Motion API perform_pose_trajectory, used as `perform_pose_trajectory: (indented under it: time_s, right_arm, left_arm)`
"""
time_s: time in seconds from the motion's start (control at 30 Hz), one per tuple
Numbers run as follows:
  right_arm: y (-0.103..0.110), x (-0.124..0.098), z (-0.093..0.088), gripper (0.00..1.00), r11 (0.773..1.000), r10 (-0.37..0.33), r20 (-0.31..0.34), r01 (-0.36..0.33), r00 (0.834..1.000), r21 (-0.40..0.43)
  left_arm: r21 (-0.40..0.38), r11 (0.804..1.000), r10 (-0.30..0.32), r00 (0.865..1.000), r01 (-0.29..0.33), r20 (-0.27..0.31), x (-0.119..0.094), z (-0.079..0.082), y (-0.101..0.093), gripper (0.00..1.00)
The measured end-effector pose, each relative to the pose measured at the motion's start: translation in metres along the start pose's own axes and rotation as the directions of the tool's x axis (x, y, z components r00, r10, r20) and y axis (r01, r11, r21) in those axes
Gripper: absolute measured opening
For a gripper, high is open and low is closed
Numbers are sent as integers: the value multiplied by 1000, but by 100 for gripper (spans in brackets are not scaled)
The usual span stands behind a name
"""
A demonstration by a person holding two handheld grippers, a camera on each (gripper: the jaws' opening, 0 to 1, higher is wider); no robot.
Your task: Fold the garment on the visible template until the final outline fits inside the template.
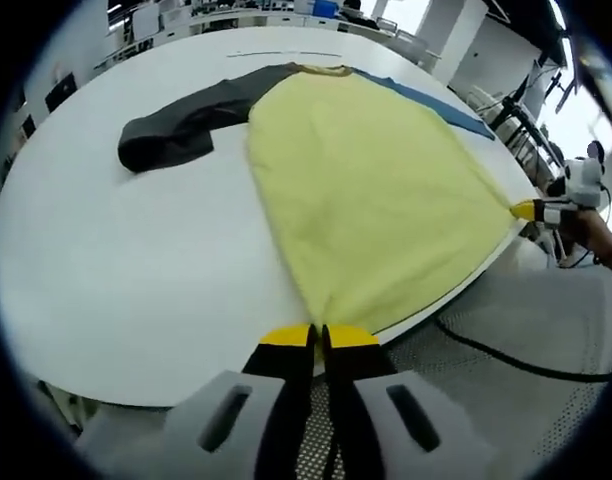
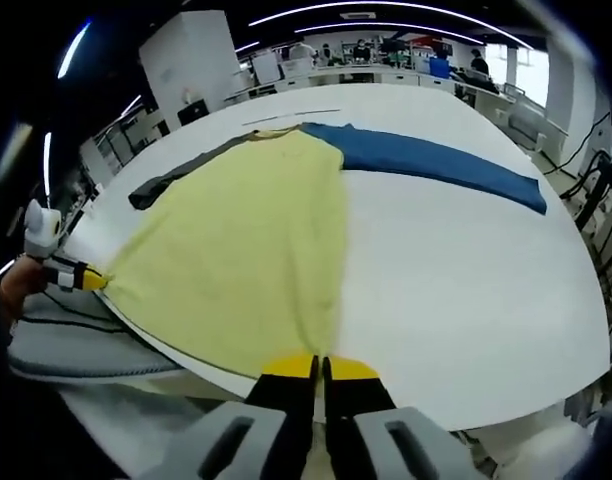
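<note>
The garment (image 1: 366, 190) is lying spread on the white table (image 1: 136, 270), its long axis running away from both grippers toward the collar. Its two hem corners at the near edge are being pinched, one by the left gripper (image 1: 319, 335), one by the right gripper (image 2: 320, 366), jaws clamped together on cloth.

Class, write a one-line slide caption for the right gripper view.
Right gripper shut on the yellow garment's hem, blue sleeve spread across the white table.

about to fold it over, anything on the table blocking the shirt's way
Nothing visible does. Both tools, left and right, already pinch the yellow shirt's hem corners, and the white table around it is bare.
</note>
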State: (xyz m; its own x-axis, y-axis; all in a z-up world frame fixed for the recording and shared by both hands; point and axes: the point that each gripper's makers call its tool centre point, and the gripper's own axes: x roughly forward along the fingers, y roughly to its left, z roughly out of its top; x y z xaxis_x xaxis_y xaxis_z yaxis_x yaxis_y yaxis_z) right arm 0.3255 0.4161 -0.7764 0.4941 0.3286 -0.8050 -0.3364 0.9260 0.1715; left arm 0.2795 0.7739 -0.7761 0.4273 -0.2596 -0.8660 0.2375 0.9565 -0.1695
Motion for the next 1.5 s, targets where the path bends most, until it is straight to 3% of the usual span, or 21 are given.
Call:
perform_pose_trajectory:
  time_s: [0.23,0.4,0.53,0.7,0.8,1.0,1.27,1.5]
  right_arm:
    - [-3,0,1,3,1000,0,20,0,1000,1]
    - [-6,-1,6,25,1000,-2,46,1,999,20]
    - [-5,-3,14,46,1000,14,80,-14,997,2]
    - [-3,-8,31,59,997,59,123,-64,991,42]
    - [-8,-12,47,67,996,68,163,-77,984,52]
    - [-35,-21,77,76,998,33,196,-43,980,48]
    - [-80,-30,122,78,996,-12,246,-9,969,83]
    - [-127,-24,150,78,994,-78,248,55,966,99]
  left_arm:
    - [43,999,34,999,-33,-5,-1,-2,6,8]
    - [73,997,37,999,-39,30,-5,4,7,27]
    - [73,997,17,995,-24,102,-8,17,5,39]
    - [97,994,32,989,-46,141,-12,26,7,53]
    - [89,996,10,984,-26,179,-15,35,5,62]
    - [53,999,-20,969,8,246,-22,49,1,70]
    - [32,998,-56,952,48,302,-27,61,-5,83]
    - [48,999,-41,940,26,338,-32,72,-1,96]
